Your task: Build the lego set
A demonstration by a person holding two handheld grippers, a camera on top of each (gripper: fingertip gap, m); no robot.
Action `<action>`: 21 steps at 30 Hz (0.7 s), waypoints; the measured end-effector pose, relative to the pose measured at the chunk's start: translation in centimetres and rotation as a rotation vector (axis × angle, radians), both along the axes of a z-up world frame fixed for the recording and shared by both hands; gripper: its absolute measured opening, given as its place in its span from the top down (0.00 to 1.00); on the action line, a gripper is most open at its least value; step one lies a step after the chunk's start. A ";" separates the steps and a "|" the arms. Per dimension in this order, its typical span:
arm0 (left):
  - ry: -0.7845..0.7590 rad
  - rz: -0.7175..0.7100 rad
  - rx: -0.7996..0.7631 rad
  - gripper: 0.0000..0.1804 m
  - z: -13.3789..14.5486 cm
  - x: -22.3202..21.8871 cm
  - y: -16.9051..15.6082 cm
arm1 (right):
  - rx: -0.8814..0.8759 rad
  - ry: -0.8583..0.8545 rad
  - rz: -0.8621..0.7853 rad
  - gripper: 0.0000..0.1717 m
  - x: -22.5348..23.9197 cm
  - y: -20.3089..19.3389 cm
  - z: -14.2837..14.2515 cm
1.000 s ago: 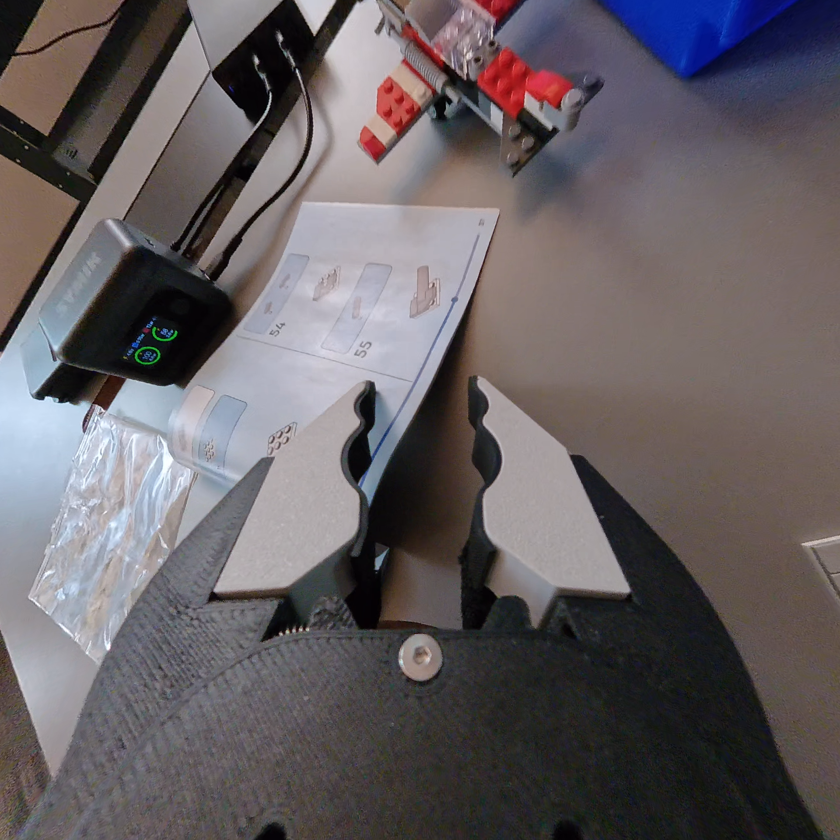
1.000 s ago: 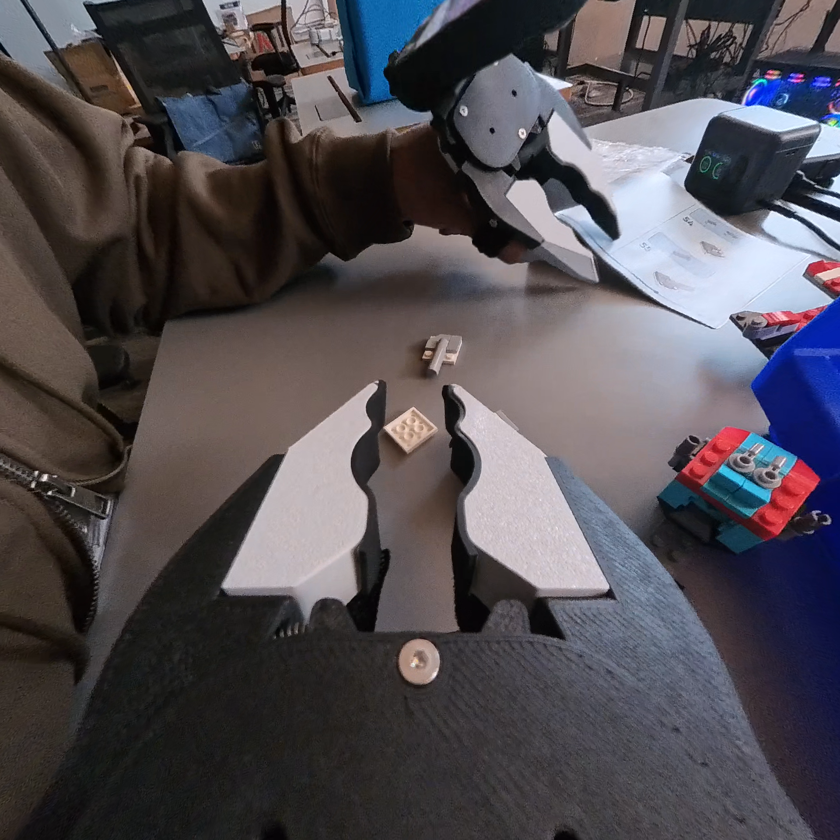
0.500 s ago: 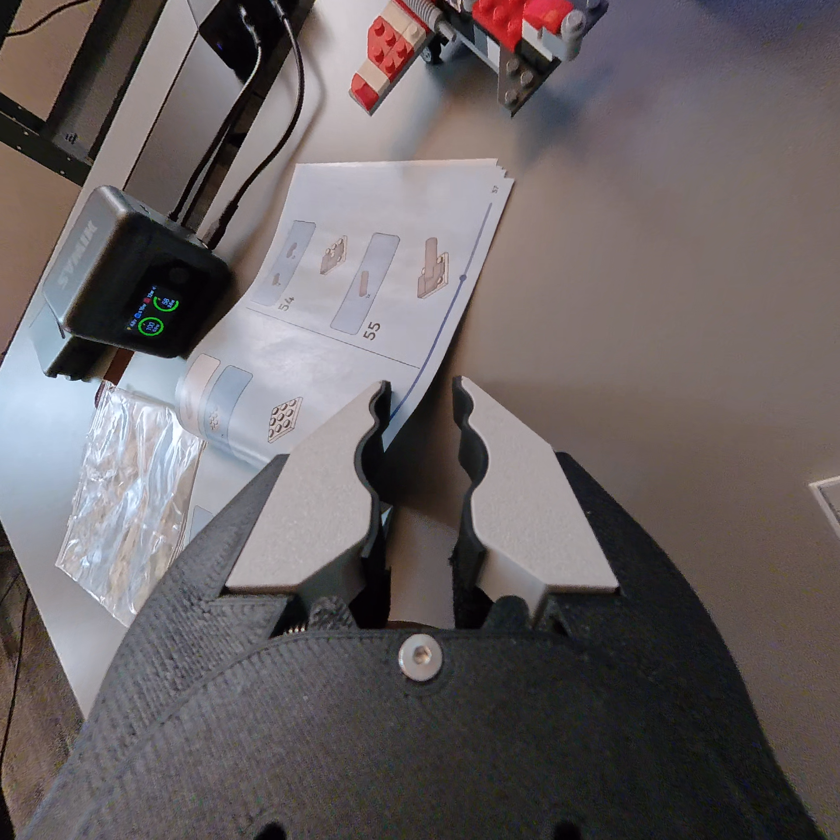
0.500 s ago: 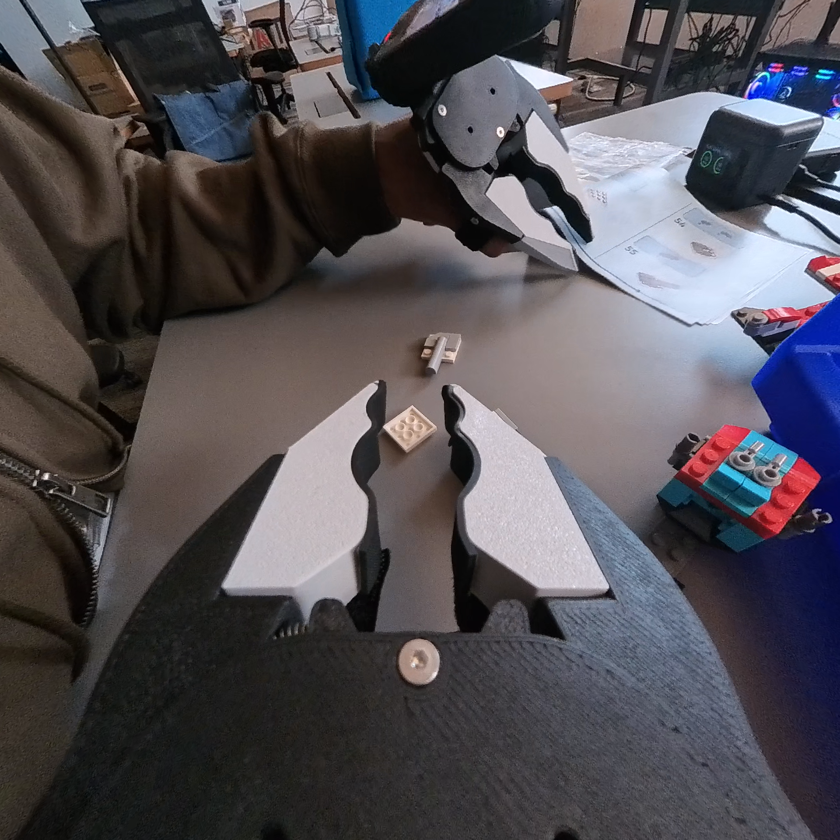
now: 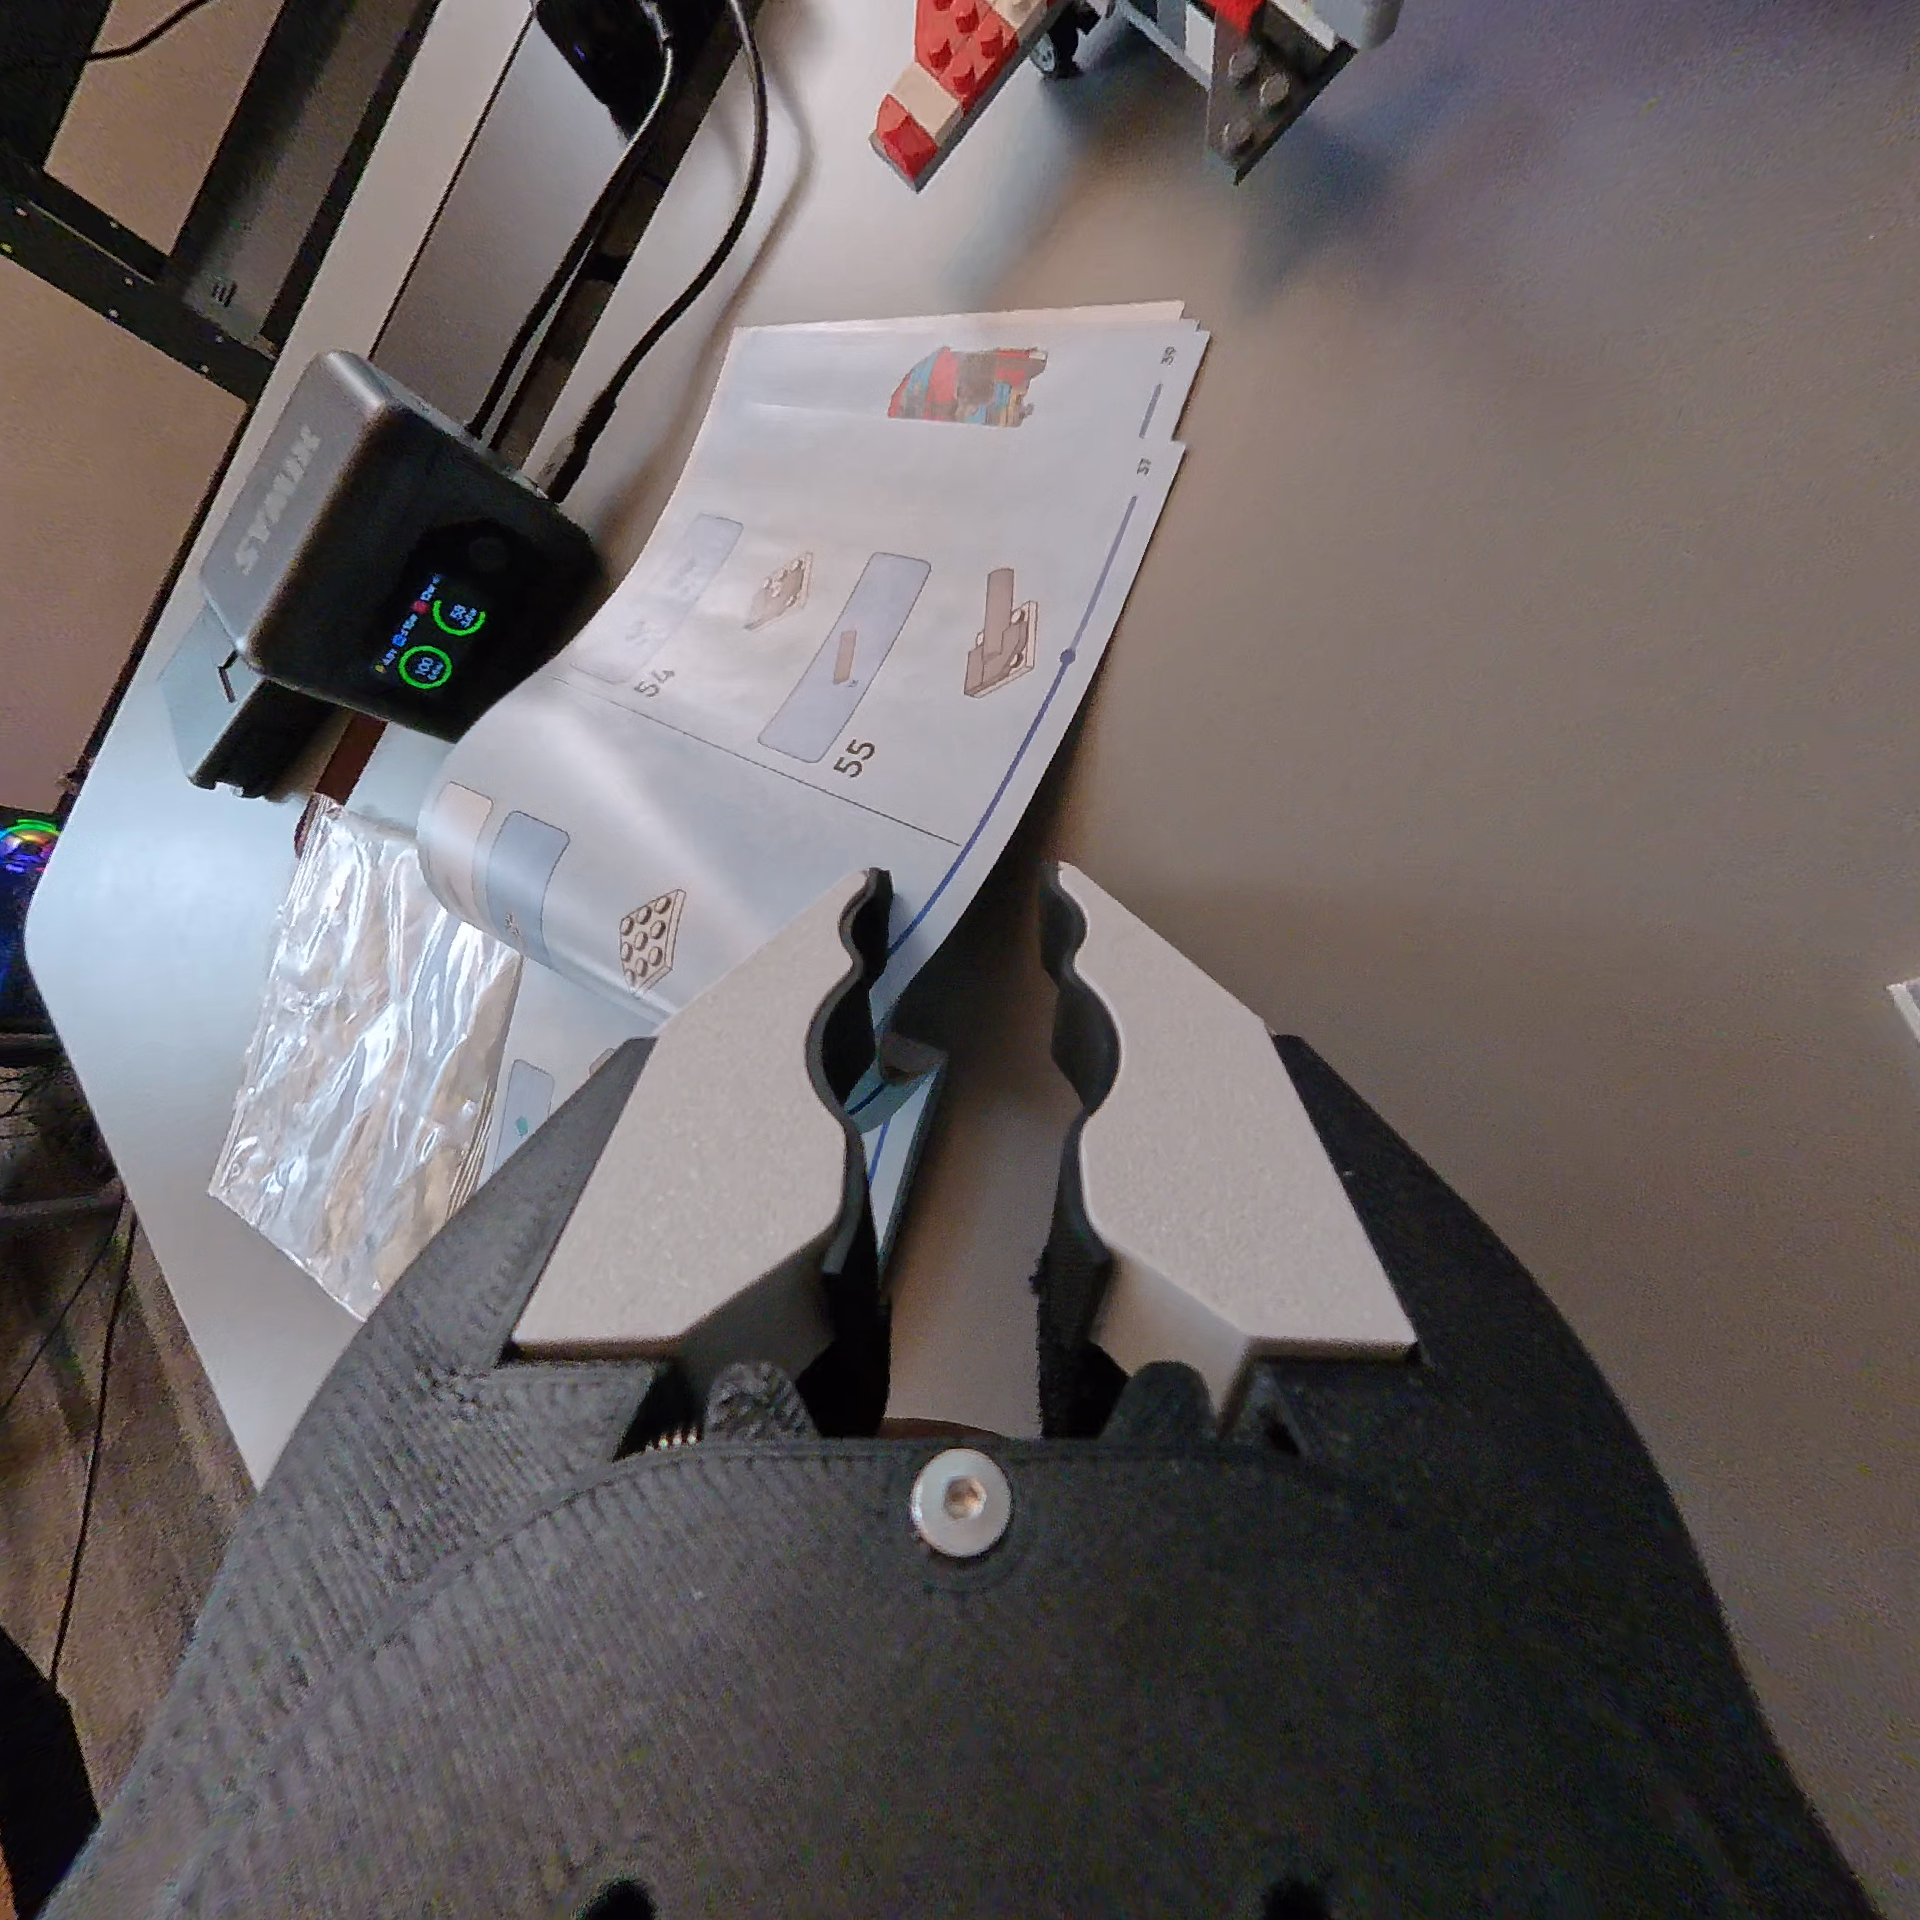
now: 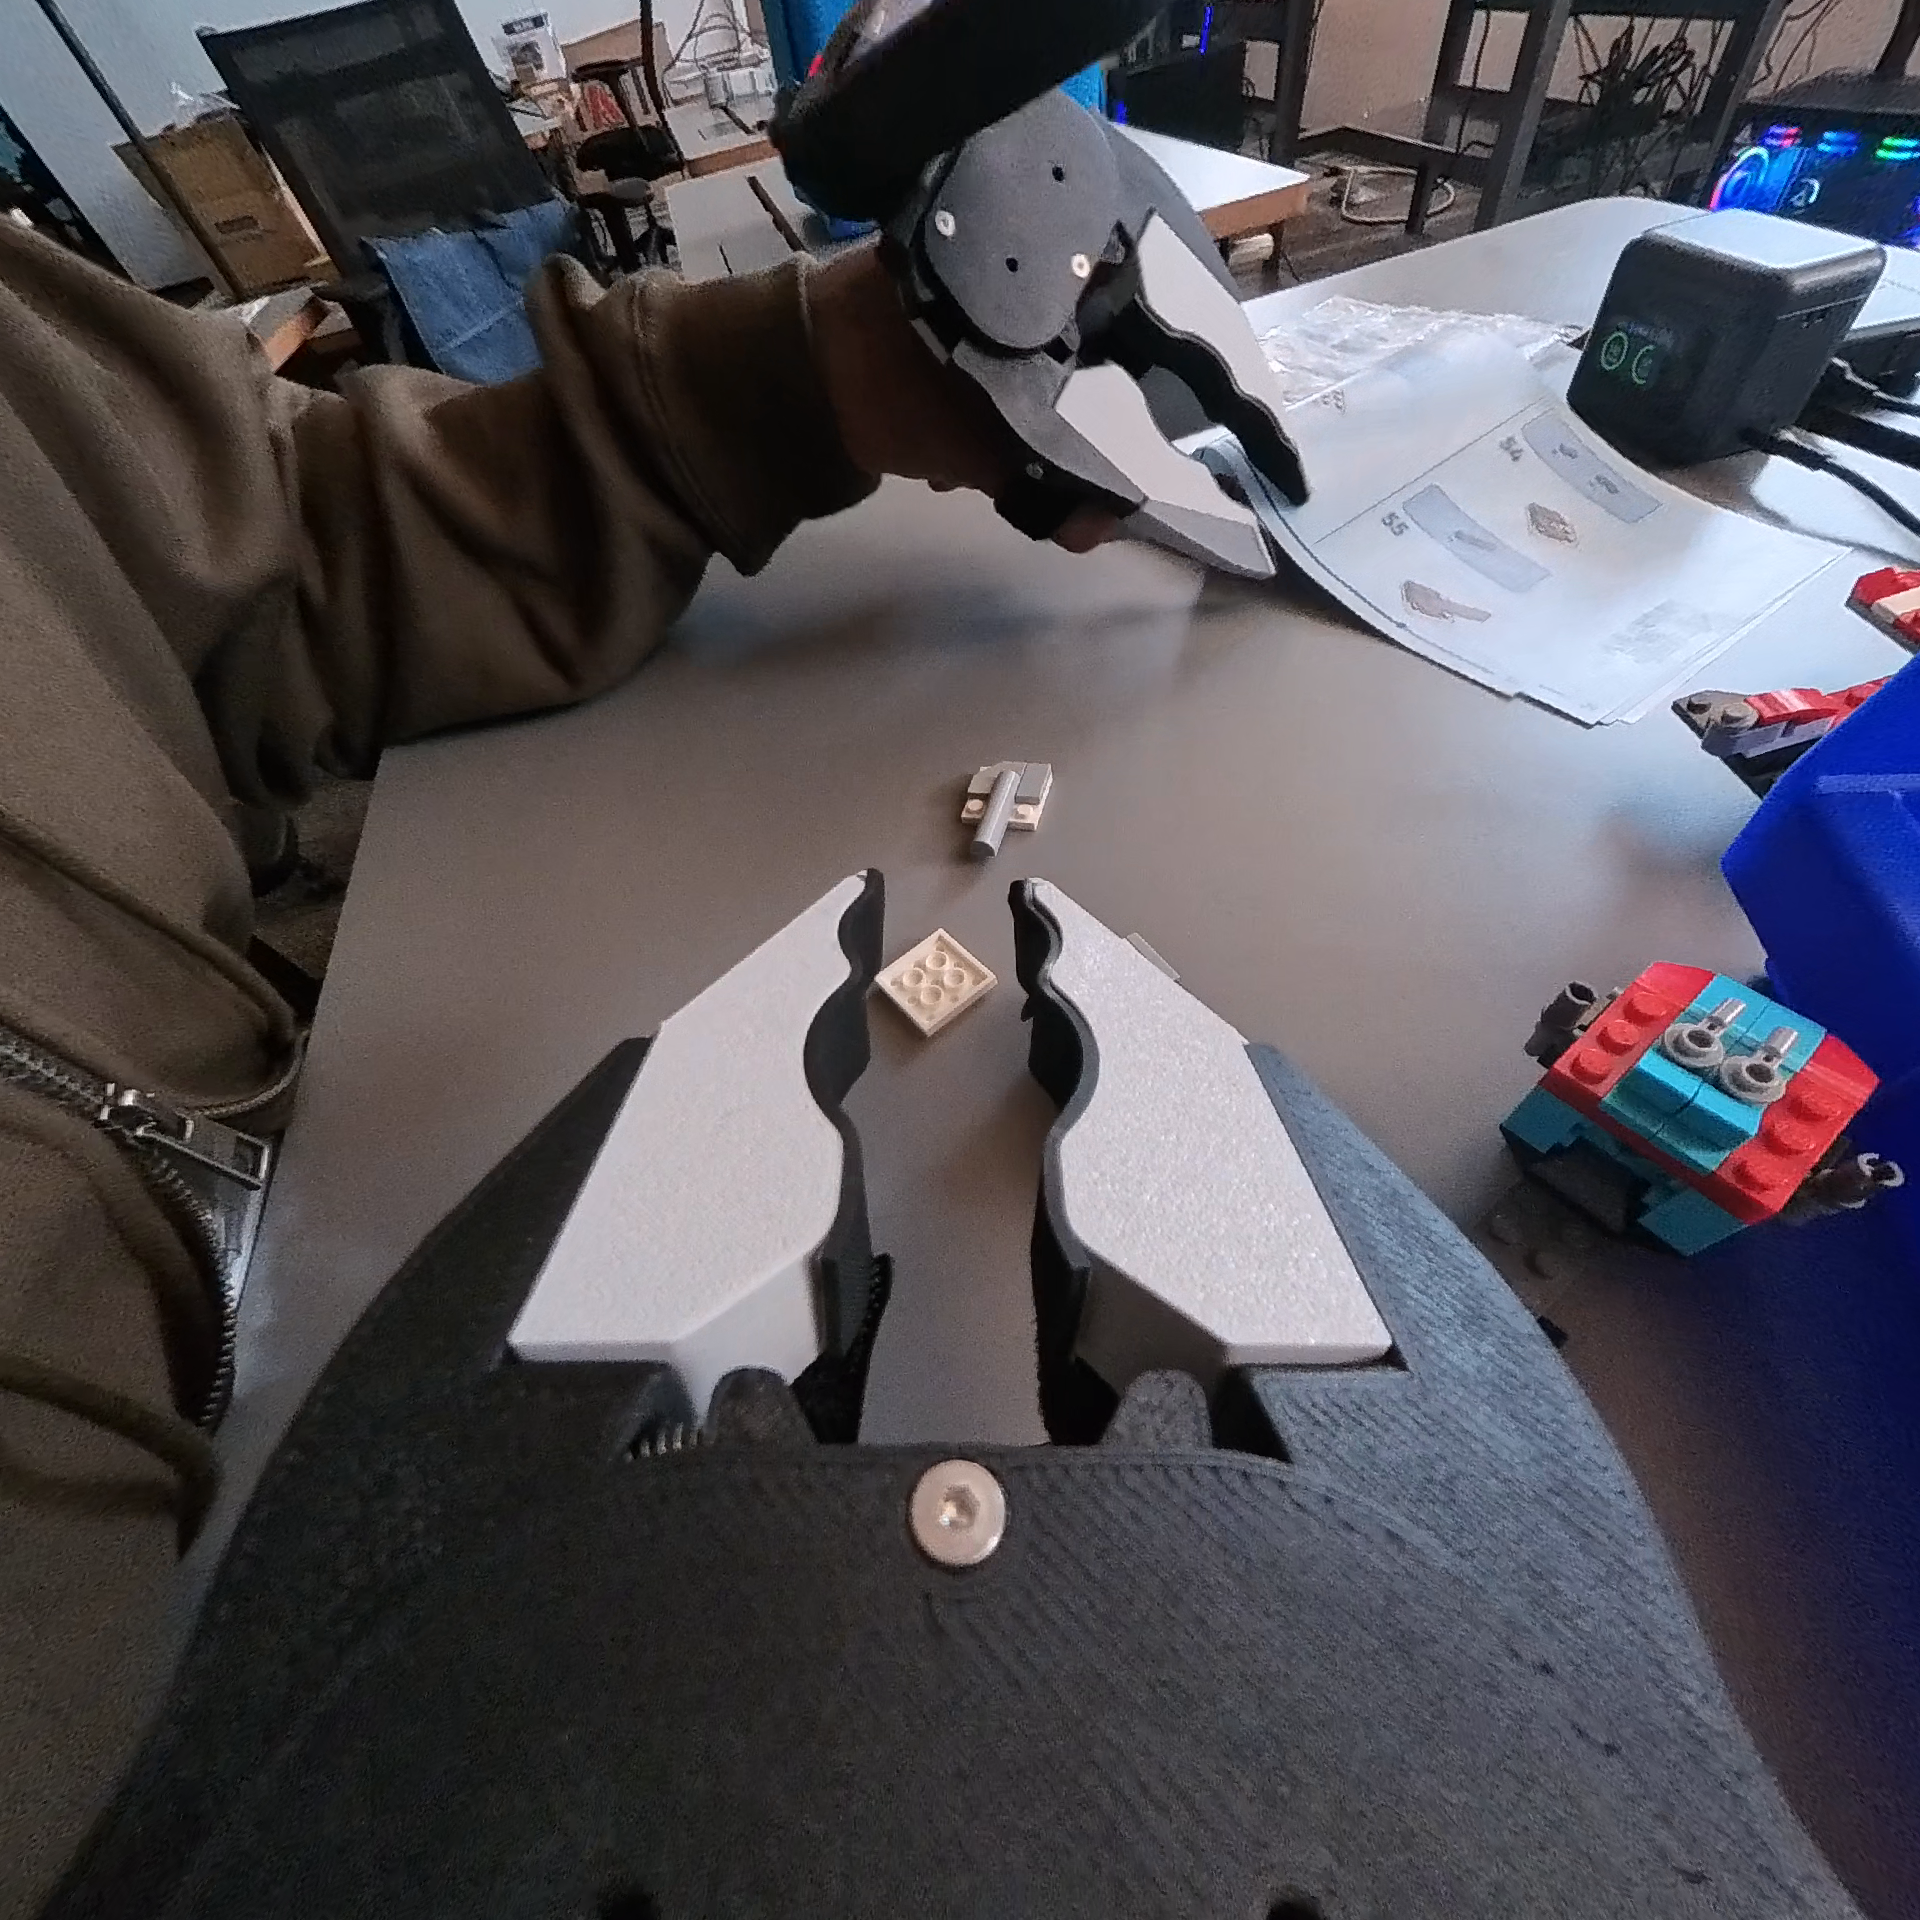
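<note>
**Currently: Both Hand-Held Grippers Standing Part-Open Over the Desk**

Presently the left hand-held gripper (image 5: 961, 904) is hanging at the near corner of an instruction booklet (image 5: 831, 665) lying on the grey desk (image 5: 1507, 727). Its fingers are standing a narrow way apart. The top page is curling upward and its edge is running into the gap, lying against the left finger (image 5: 748, 1091); the right finger (image 5: 1174, 1122) is standing clear of the paper, so nothing is being clamped. Left of this hand-held gripper a crinkled clear plastic bag (image 5: 353, 1049) is lying flat. Ahead and to the left a black box with a lit screen (image 5: 395, 561) is sitting with cables running from it. Far ahead a red, white and grey brick model (image 5: 1101, 73) is resting on the desk.

The right hand-held gripper (image 6: 945, 894) is hovering above the desk with its fingers likewise narrowly parted. A small white square plate (image 6: 935, 982) is lying on the desk between the fingers, with space showing on each side; neither pad is pressing on it. Just ahead of the fingertips a small grey and white brick assembly (image 6: 1003, 805) is resting. To the right a red and turquoise brick model (image 6: 1704, 1101) is sitting beside a blue bin (image 6: 1839, 852). A person's olive sleeve (image 6: 468, 499) is reaching across ahead on the left.
</note>
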State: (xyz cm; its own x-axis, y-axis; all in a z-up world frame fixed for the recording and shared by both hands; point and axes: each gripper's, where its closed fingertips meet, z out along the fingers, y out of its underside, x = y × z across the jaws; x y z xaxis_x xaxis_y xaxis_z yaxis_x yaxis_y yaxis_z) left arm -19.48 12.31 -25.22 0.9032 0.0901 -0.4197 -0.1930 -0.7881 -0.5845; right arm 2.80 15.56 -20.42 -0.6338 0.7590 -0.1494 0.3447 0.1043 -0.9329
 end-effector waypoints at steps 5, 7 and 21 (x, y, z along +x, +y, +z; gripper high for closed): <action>0.000 0.018 0.014 0.83 0.7 -0.2 -0.9 | -0.002 -0.002 0.000 0.85 0.0 0.0 0.0; 0.002 0.030 0.024 0.83 1.1 -0.4 -1.3 | -0.002 -0.003 0.000 0.85 0.0 0.0 0.0; 0.016 0.152 0.082 0.81 2.8 -2.8 -4.9 | 0.004 -0.002 -0.002 0.86 -0.1 0.0 -0.1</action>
State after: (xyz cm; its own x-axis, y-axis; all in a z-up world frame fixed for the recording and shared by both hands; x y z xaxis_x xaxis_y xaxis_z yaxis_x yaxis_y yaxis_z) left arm -22.24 7.43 -22.46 0.8698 0.2603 -0.4193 -0.0845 -0.7585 -0.6462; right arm 2.72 15.58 -20.49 -0.6316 0.7611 -0.1478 0.3469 0.1069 -0.9318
